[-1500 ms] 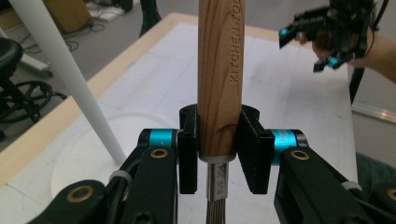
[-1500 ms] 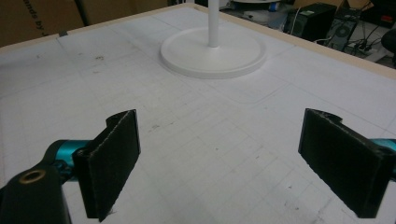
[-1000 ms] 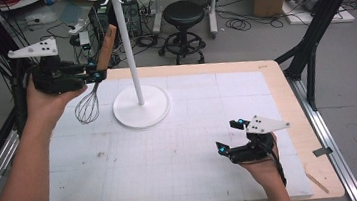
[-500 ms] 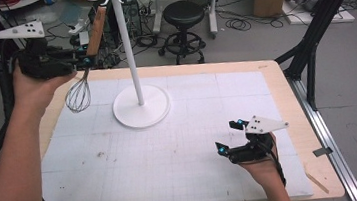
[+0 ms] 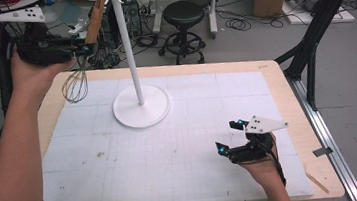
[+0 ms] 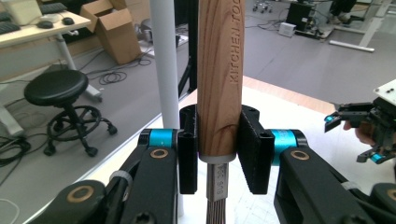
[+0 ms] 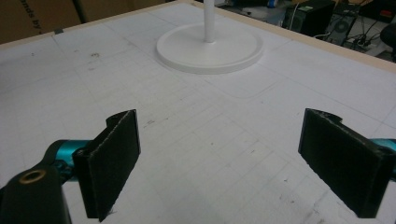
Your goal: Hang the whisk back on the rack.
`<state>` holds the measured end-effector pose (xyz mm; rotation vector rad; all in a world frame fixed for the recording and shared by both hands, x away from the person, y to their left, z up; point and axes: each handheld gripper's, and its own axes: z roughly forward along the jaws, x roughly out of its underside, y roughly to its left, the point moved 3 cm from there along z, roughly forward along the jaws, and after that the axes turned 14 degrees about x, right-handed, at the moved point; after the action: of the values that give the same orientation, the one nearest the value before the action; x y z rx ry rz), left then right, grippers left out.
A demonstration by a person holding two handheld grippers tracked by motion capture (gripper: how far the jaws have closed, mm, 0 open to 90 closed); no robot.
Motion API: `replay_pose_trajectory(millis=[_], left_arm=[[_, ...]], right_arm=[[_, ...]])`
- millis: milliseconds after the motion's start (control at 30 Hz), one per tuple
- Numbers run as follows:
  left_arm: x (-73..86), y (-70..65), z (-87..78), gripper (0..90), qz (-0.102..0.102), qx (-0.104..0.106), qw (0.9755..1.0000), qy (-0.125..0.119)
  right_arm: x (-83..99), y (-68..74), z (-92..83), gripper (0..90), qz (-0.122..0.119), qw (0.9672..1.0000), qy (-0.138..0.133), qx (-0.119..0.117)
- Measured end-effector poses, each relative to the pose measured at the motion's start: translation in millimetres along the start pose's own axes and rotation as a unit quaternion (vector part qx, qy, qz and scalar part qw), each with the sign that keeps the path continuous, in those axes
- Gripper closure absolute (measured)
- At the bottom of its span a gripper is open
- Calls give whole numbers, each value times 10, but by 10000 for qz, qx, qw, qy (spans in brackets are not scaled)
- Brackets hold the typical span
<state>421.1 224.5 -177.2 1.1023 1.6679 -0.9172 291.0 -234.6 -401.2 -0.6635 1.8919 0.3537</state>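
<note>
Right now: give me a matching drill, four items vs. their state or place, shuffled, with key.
Items:
1. whisk
2. left gripper
3. right gripper
4. white stand

States:
A. fingers apart, nothing between them, low over the mat
B. base flat on the mat, pole upright
C. held by its wooden handle, wire end hanging down
D. fingers clamped on a wooden handle, raised beside the pole

Pairs: 1-C, 2-D, 3-A, 4-B

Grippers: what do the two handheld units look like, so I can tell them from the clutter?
Both are black with teal joints. The left gripper has flat black pads and brass-coloured pivot rings. The right gripper carries a white three-cornered plate with dark dots; the left has one too. Forearms are bare, no sleeves.
</note>
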Motion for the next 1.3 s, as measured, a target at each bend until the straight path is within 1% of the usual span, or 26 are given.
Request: replay_pose_trajectory(millis=[33, 67, 167, 267, 333, 467, 500, 533, 567, 633, 700, 767, 800, 1033, 1200, 1233, 1267, 1300], left_arm=[[0, 0, 0, 712, 0, 0, 10000, 0], [-4, 20, 19, 712, -27, -9, 10000, 62], [-9, 46, 48, 712, -58, -47, 9999, 114], [0, 72, 63, 712, -92, -39, 9999, 141], [17, 93, 98, 712, -108, -58, 9997, 215], [23, 96, 134, 713, -125, -41, 9996, 234], [26, 98, 144, 713, -112, -58, 9995, 276], [38, 102, 171, 712, -143, -12, 9994, 327], [38, 102, 171, 712, -143, -12, 9994, 327], [52, 107, 190, 712, -146, -34, 9990, 421], [63, 111, 207, 712, -207, -1, 9988, 452], [60, 117, 216, 712, -217, -1, 9987, 459], [59, 116, 222, 712, -261, 31, 9987, 440], [60, 134, 260, 711, -300, 64, 9986, 438], [62, 147, 265, 703, -285, -3, 9985, 459], [74, 154, 268, 601, -276, -105, 9982, 529], [81, 155, 269, 550, -281, -139, 9980, 553], [81, 155, 269, 541, -281, -139, 9980, 553]], right_arm=[[0, 0, 0, 113, 0, 10000, 0, 0], [5, -9, 2, 113, -3, 10000, 6, 12], [13, -14, 10, 113, -4, 10000, 28, 22], [14, -12, 15, 113, -15, 10000, 33, 19], [15, -12, 13, 113, -11, 10000, 35, 18], [16, -17, 13, 113, 1, 10000, 27, 28], [21, -17, 16, 113, -7, 10000, 44, 23], [22, -15, 17, 113, -6, 10000, 48, 23], [22, -15, 19, 113, -12, 10000, 47, 20], [22, -13, 20, 113, -12, 10000, 47, 22], [22, -13, 19, 113, -13, 10000, 43, 19], [22, -15, 18, 113, -14, 10000, 38, 17], [22, -15, 17, 113, -11, 10000, 39, 13], [21, -17, 13, 113, -6, 10000, 33, 16], [21, -22, 11, 113, 0, 10000, 27, 17], [21, -23, 10, 113, 7, 10000, 23, 13], [22, -25, 12, 113, -2, 10000, 23, 11], [22, -25, 12, 113, -2, 10000, 23, 11]])
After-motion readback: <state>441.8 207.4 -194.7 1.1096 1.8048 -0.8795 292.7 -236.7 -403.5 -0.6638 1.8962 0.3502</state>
